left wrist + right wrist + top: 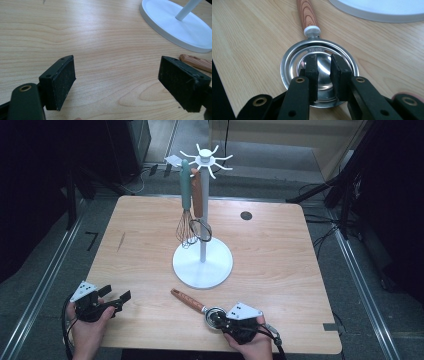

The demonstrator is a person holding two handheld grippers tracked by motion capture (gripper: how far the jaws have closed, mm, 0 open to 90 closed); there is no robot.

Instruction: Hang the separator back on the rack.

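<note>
Your right gripper point(324, 72) fingers pinch the strainer's point(319, 75) thin rim near the table's front edge (left gripper point(117, 85) fingers spread, empty); it could pivot and slip.

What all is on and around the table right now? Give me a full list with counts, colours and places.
egg separator: one, steel bowl with wooden handle, lying near the table's front edge, bowl under the right gripper's jaws.
utensil stand: one, white, round base mid-table, pole with hooks on top.
whisk: one, teal handle, wire head, hanging from the stand.
wooden-handled utensil: one, brown handle, dark wire end, hanging beside the whisk.
table: one, light wood.
grommet: one, dark, far right of the tabletop.
left gripper: one, black, front left, jaws wide open over bare wood.
right gripper: one, black, front right, jaws nearly together over the separator's bowl.
</note>
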